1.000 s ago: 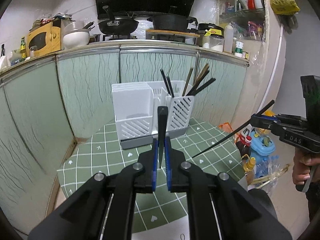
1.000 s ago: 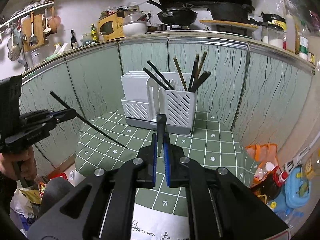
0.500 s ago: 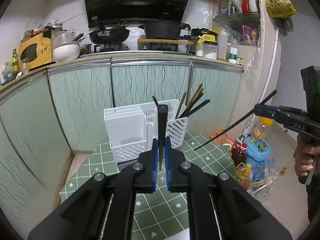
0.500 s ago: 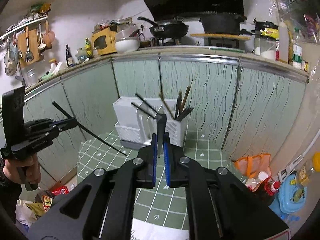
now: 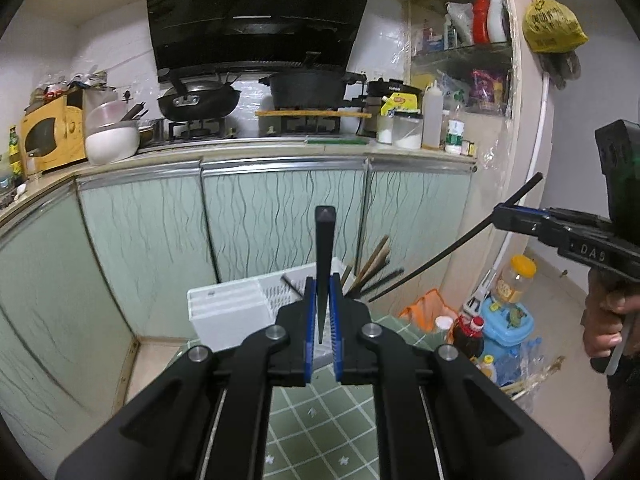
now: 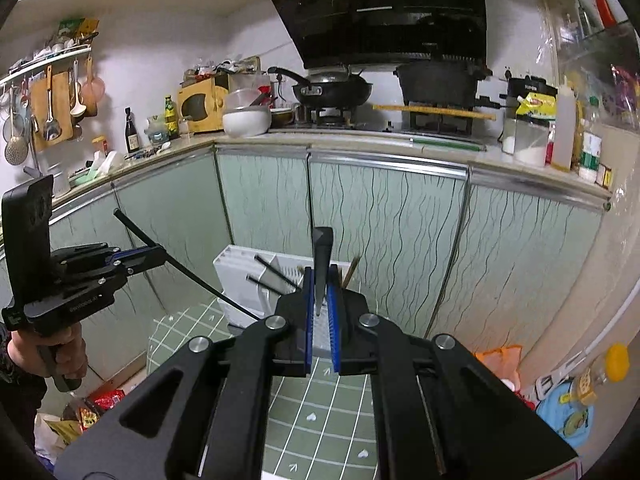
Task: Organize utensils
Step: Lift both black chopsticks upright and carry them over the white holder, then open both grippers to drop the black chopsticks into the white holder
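My left gripper (image 5: 322,312) is shut on a black chopstick (image 5: 323,256) that stands upright between its blue pads; it also shows in the right wrist view (image 6: 160,254). My right gripper (image 6: 319,300) is shut on another black chopstick (image 6: 321,268); it also shows in the left wrist view (image 5: 498,216), its chopstick (image 5: 448,250) slanting down-left. A white utensil holder (image 5: 228,312) with several chopsticks (image 5: 374,264) stands on the green tiled table (image 5: 312,420), below and beyond both grippers. It also shows in the right wrist view (image 6: 240,284).
Green cabinet fronts (image 5: 260,216) stand behind the table, with a counter holding a wok (image 5: 198,100), a pot (image 5: 306,86) and jars. Bottles and a blue toy (image 5: 506,324) lie on the floor at right. Bags (image 6: 100,404) lie on the floor at left.
Both grippers have risen and tilted upward with their chopsticks held; the utensil holder and table have dropped lower in both views and are partly hidden behind the fingers.
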The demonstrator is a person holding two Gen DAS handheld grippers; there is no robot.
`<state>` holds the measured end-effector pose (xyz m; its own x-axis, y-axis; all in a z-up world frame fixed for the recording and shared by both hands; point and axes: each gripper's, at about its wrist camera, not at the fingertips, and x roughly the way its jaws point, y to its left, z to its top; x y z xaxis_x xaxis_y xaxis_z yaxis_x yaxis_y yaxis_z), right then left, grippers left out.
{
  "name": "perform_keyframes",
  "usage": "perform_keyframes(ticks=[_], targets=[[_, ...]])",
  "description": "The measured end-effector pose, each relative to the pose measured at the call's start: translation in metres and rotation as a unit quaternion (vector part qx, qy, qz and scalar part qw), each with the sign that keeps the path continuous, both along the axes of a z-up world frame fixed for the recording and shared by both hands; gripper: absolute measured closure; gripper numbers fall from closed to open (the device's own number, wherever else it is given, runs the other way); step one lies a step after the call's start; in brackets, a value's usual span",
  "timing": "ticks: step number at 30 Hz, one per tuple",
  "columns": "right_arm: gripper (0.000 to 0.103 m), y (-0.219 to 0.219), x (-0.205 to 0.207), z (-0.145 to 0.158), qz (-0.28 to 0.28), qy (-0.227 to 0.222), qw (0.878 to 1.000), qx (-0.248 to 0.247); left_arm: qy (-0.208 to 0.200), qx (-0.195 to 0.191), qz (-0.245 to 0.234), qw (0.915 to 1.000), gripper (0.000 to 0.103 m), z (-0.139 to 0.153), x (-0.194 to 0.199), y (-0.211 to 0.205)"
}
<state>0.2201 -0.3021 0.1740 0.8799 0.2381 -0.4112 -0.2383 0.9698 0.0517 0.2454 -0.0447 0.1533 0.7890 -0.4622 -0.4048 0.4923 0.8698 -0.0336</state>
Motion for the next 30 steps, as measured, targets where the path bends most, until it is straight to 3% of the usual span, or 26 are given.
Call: perform_keyframes(ticks=[11, 21, 27, 29, 30], targets=[[0.097, 0.002, 0.051, 0.020, -0.006, 0.000, 1.000, -0.005, -0.004, 0.002, -0.003, 1.0000, 0.095, 0.020, 0.054, -0.023], [0.097, 0.007, 0.108, -0.011, -0.004, 0.041, 0.999, -0.009, 0.023, 0.022, 0.000, 0.9995, 0.095, -0.009, 0.117, -0.039], [0.097, 0.006, 0.132, -0.033, 0.000, 0.064, 0.998, -0.007, 0.037, 0.035, -0.014, 0.9986, 0.095, -0.030, 0.128, -0.049], [0.096, 0.004, 0.141, -0.041, 0.006, 0.078, 0.997, -0.005, 0.039, 0.044, -0.013, 0.9982, 0.088, -0.036, 0.131, -0.052], [0.082, 0.004, 0.144, -0.043, 0.008, 0.082, 0.997, -0.005, 0.037, 0.048, -0.008, 0.9982, 0.064, -0.038, 0.130, -0.052]])
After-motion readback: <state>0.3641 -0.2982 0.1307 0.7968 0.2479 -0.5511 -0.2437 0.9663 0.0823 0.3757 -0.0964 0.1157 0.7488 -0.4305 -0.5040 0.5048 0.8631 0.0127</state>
